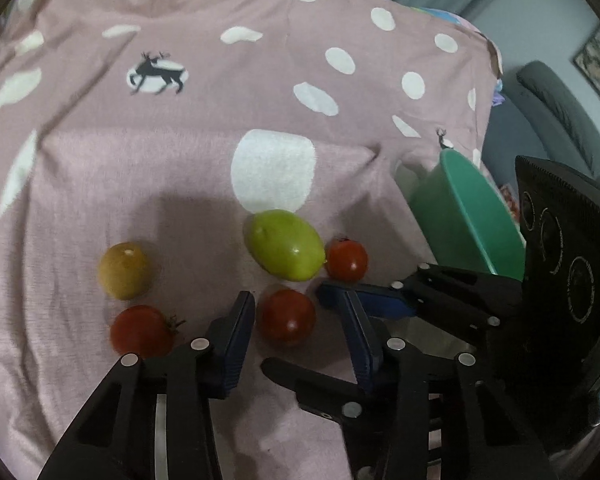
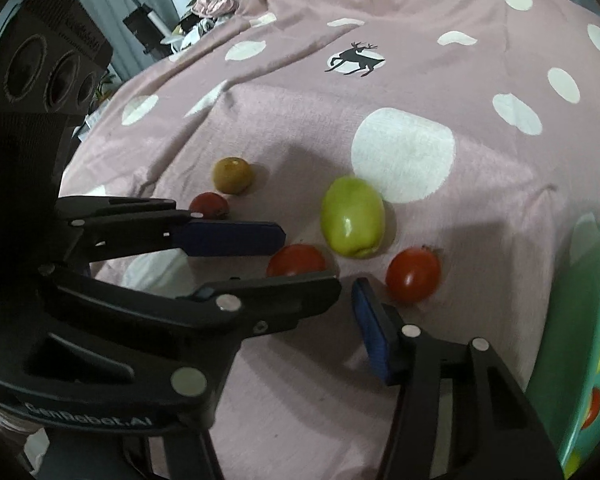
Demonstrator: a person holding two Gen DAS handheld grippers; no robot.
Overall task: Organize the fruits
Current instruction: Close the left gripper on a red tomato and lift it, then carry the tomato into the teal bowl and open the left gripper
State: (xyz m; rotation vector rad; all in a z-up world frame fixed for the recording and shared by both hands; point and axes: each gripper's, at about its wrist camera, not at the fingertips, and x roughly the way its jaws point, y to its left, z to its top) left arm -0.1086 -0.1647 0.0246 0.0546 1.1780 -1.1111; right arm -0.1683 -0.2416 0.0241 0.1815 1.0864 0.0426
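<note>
Pink cotton sheet with white dots and deer prints (image 1: 140, 184) carries all the loose fruit. Count on sheet: five. One large green oval fruit (image 1: 284, 245); one small brownish-yellow round fruit (image 1: 124, 270); three red cherry tomatoes, at left with stem (image 1: 142, 330), at centre (image 1: 287, 314), at right just beside the green fruit (image 1: 346, 260).

Teal plastic bowl (image 1: 472, 216) stands on the sheet's right side, near the right tomato. Its outer wall in the right wrist view shows red and yellow fruit shapes, probably printed; contents not visible, so cannot tell if anything is in it.

Left gripper (image 1: 296, 312): jaws spread, straddling the centre tomato, pads not touching it. Right gripper (image 2: 322, 276): jaws apart, nothing held, aimed near the centre and right tomatoes.

Judgement: if the bowl is the destination, sorting is at an early stage; five pieces left, first pick about to close.

Legible writing: "GenRobot.AI" embossed on the left gripper body, seen in the right wrist view. No other text readable.
</note>
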